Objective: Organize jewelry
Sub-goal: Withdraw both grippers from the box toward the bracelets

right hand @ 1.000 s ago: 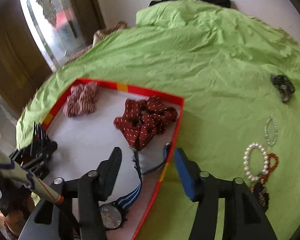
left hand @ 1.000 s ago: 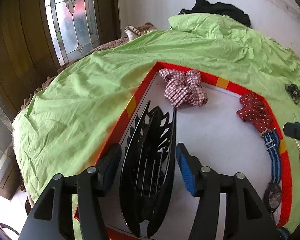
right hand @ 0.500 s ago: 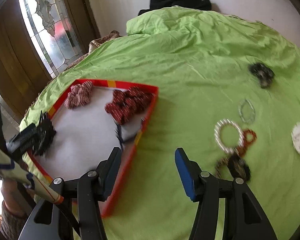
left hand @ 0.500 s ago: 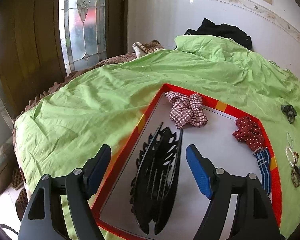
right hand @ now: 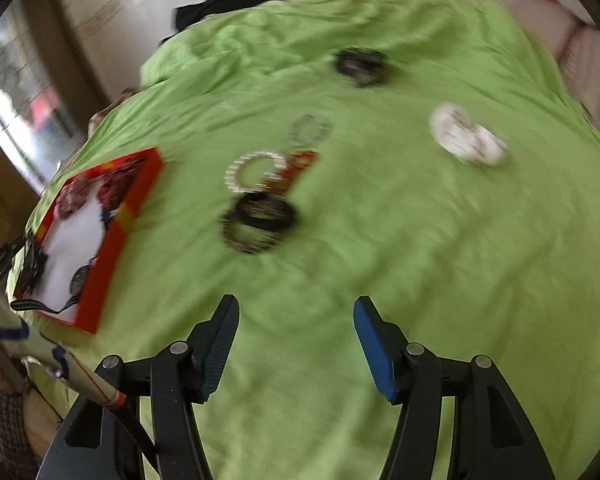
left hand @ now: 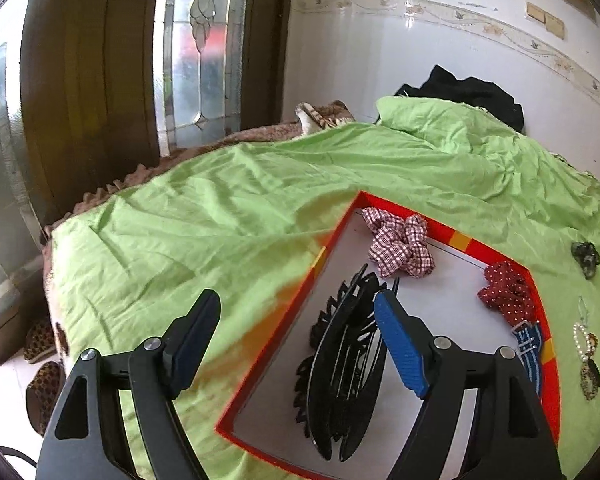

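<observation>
A red-rimmed tray (left hand: 462,239) with a white floor lies on a green bedsheet. In it lie a large black claw hair clip (left hand: 340,368), a checked scrunchie (left hand: 400,246), a red dotted scrunchie (left hand: 508,292) and a blue striped watch strap (left hand: 530,340). My left gripper (left hand: 298,344) is open and empty, above the tray's left rim, apart from the clip. My right gripper (right hand: 296,344) is open and empty over bare sheet. Ahead of it lie a pearl bracelet (right hand: 250,170), a red bracelet (right hand: 296,166), a dark bracelet (right hand: 260,222), a clear bracelet (right hand: 310,130), a white scrunchie (right hand: 466,140) and a black scrunchie (right hand: 360,66).
The tray (right hand: 112,236) sits at the left in the right wrist view, which is blurred by motion. The green sheet (left hand: 220,220) covers the bed. A wooden door with a glass panel (left hand: 196,52) and a white wall stand behind. Black cloth (left hand: 472,94) lies at the bed's far end.
My left gripper has let go of the black claw clip, which now lies in the tray, and pulled back and left. My right gripper has swung right from the tray toward the loose bracelets.
</observation>
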### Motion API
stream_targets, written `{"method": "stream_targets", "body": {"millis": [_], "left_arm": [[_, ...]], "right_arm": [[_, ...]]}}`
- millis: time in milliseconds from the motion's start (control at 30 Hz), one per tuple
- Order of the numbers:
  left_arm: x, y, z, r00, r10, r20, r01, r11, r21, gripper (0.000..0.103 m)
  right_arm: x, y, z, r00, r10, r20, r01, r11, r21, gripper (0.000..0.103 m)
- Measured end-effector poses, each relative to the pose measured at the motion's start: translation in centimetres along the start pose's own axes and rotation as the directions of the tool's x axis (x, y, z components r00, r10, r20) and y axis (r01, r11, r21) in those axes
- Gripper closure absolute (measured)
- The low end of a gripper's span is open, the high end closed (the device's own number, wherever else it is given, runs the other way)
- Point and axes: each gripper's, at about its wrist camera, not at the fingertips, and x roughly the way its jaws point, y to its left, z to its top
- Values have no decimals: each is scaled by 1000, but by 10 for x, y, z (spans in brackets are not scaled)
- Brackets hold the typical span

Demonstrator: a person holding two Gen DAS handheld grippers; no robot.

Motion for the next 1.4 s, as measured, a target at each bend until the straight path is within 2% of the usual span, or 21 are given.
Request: {"method": "stream_targets", "body": {"millis": [133, 300, 467, 733, 800, 1067, 1200, 1400], "left_arm": [[-11, -9, -1, 999, 38, 25, -39, 998, 43, 25], [-33, -25, -4, 1000, 21, -2, -21, 998, 66, 25], [-63, -46, 3, 999, -34, -20, 36, 996, 77, 25], [-107, -100, 15, 990, -137, -17, 138, 978, 154, 24], [-113, -120, 16, 984, -173, -29, 176, 970, 170, 23], [-113, -178, 10, 967, -237, -97, 252, 945, 209, 23], [-109, -204, 4, 950, -270, -158, 299, 932, 205, 23], [-98, -250, -12, 914, -312, -260, 370, 904, 215, 23]], "right_arm": [[-10, -24, -9, 1000, -9, 11, 8, 999, 54, 39], [-22, -45, -14, 999, -16, 37, 13, 996, 84, 36], [-27, -63, -17, 998, -4, 59, -3, 993, 119, 35], [-27, -91, -23, 997, 27, 74, -39, 984, 174, 34], [-28, -100, -24, 996, 33, 81, -48, 981, 189, 34], [-34, -133, -26, 992, 42, 116, -71, 965, 252, 32], [-33, -145, -27, 992, 44, 121, -76, 959, 274, 31], [-27, -156, -29, 992, 46, 120, -79, 954, 289, 31]]}}
